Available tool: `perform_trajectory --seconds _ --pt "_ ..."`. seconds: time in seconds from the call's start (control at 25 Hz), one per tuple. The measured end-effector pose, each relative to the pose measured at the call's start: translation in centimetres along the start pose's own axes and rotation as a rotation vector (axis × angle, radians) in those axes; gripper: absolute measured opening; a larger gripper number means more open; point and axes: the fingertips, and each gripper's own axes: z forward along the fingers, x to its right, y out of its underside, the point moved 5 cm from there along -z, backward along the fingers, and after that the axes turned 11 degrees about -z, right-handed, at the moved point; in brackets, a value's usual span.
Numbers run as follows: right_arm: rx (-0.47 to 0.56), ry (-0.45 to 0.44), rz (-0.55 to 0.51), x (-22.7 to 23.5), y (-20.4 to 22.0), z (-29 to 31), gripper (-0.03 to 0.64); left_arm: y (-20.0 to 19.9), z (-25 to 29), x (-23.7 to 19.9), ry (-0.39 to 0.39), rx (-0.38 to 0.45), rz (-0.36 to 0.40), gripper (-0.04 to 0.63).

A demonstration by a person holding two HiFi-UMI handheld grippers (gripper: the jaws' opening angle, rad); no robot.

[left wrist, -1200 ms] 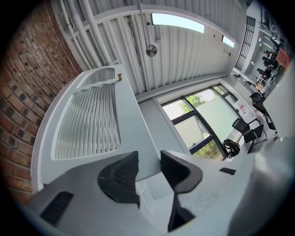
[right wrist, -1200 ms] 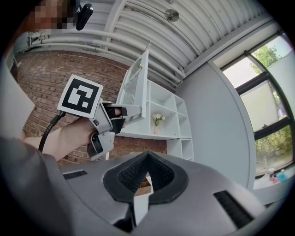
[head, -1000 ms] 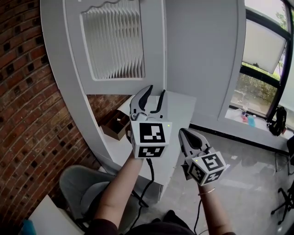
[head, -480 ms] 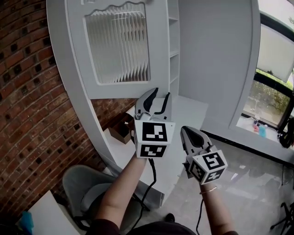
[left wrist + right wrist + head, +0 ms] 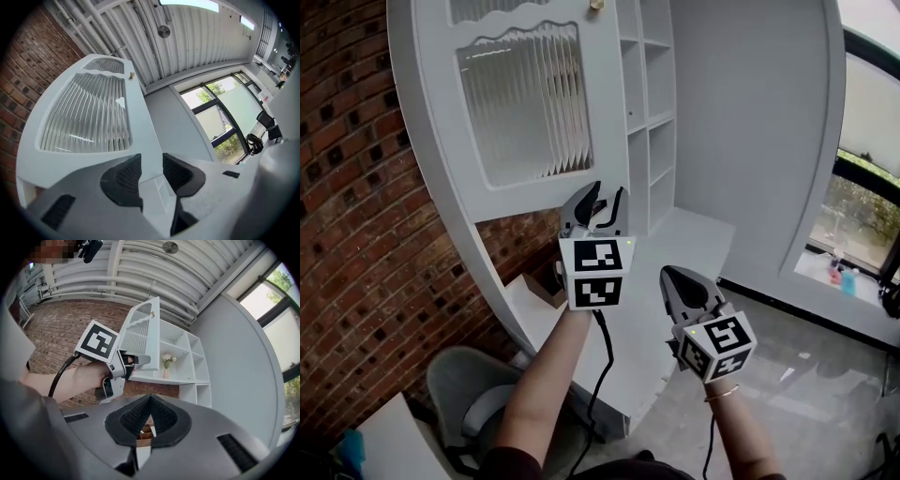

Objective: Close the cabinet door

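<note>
door: white cabinet door (image 5: 534, 103), ribbed glass panel set in a frame with a wavy top edge, little brass knob (image 5: 596, 5) high up on the free side
where it is: swung open, sticking out from the cabinet (image 5: 652, 141) at the end next to the brick wall (image 5: 356, 234), free edge toward me
left claw: my left gripper (image 5: 606, 195) is clamped on the door's bottom corner, a pad on each face, and the door's edge runs straight up between them
right claw: my right gripper (image 5: 672, 275) has its jaws pressed together with nothing in them; it hangs in the air lower and to the right of the left one, touching nothing
cabinet: open white shelves beside the door, and a vase with flowers (image 5: 167, 365) on one shelf shows up in the right gripper view
around: cardboard box (image 5: 548, 293) down below the door, grey chair (image 5: 469, 384) under my left arm, big window (image 5: 862, 206) off to the right with greenery outside
</note>
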Motion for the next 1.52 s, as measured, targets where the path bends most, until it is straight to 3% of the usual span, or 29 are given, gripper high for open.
perform_trajectory --seconds 0.72,1.08,1.28,1.52 --pt "0.043 -0.167 0.038 1.2 1.7 6.0 0.0 0.8 4.9 -6.0 -0.194 -0.082 -0.014 0.091" --pt "0.058 -0.196 0.048 2.1 2.3 7.7 0.0 1.6 6.1 -7.0 -0.243 -0.092 -0.033 0.084" --pt "0.062 -0.207 0.052 2.4 2.5 8.7 0.0 2.2 7.2 -8.5 -0.264 -0.102 -0.115 0.084" --pt "0.053 -0.21 0.05 3.3 3.2 9.8 0.0 2.4 8.3 -9.3 -0.303 -0.117 -0.081 0.075"
